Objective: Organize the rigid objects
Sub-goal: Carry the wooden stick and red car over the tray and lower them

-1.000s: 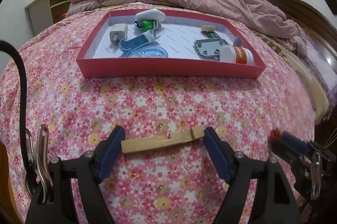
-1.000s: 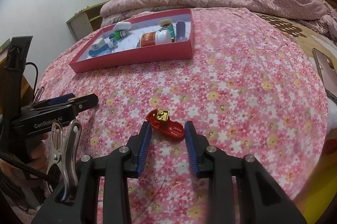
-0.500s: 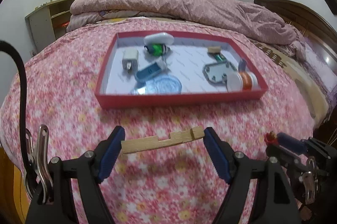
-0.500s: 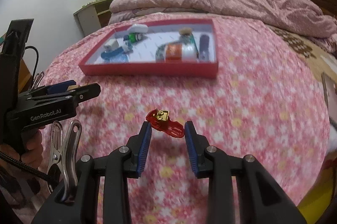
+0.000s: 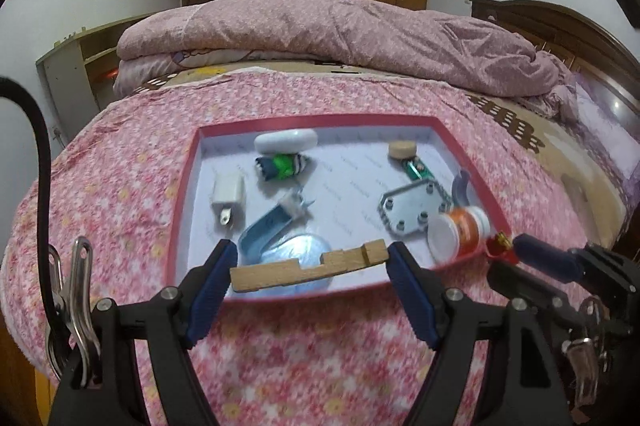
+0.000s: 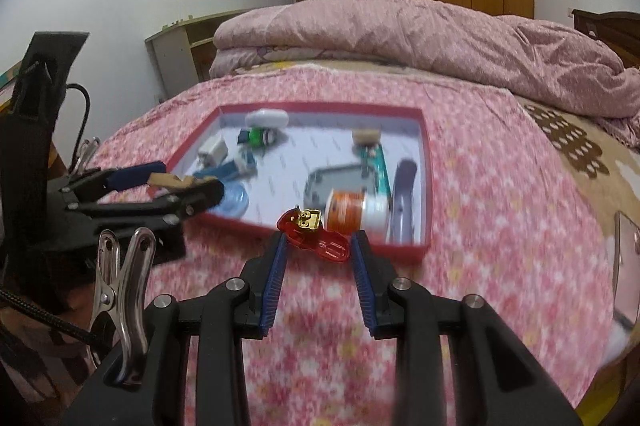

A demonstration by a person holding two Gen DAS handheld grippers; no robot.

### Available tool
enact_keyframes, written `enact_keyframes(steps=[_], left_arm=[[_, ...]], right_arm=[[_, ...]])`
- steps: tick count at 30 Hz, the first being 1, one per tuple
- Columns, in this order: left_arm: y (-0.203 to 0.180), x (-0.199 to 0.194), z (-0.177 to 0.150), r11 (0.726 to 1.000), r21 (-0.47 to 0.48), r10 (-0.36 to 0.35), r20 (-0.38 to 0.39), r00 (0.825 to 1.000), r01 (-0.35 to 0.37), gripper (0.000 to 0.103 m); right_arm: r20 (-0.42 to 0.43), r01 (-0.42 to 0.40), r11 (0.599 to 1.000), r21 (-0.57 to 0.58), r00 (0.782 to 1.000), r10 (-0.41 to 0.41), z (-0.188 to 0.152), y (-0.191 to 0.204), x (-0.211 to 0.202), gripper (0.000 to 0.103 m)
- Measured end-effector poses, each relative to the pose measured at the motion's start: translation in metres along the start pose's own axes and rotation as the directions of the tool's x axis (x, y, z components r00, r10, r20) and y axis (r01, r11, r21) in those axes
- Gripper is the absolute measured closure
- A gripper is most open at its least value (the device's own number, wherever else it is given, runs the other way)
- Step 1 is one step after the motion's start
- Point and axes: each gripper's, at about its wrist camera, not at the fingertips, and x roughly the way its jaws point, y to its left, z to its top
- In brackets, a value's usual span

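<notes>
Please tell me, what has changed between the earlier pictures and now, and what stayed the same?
Both tongs moved forward toward the red tray. The left tongs now hold the wooden piece over the tray's near edge; the right tongs bring the red clip to its near wall. Both grips are unchanged, and the tray's contents kept their places.

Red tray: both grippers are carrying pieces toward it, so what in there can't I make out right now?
- Round blue disc: left wrist view, partly covered by the wooden clip half that the left gripper holds.
- Orange bottle: both views, label motion-blurred.
- Tray's near wall: right wrist view, partly hidden behind the red clip in the right gripper.
</notes>
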Motion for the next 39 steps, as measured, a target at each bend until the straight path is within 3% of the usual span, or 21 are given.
enact_keyframes(steps=[18,27,39], left_arm=[[0.005,0.077,0.038,0.999,-0.044,0.016,-0.048,0.999,-0.018,0.023],[0.008,0.091,0.042,0.998,-0.051,0.040,-0.043,0.998,-0.042,0.023],[0.008,0.098,0.040,0.998,-0.063,0.017,-0.067,0.998,-0.022,0.024]], right_arm=[[-0.007,0.018,0.999,0.039,1.000,-0.018,0.053,-0.031,0.067,0.069],[-0.019,0.033,0.999,0.030,0.999,-0.032,0.059,-0.037,0.091,0.069],[-0.050,0.033,0.999,0.038,0.998,-0.031,0.056,-0.037,0.108,0.069]])
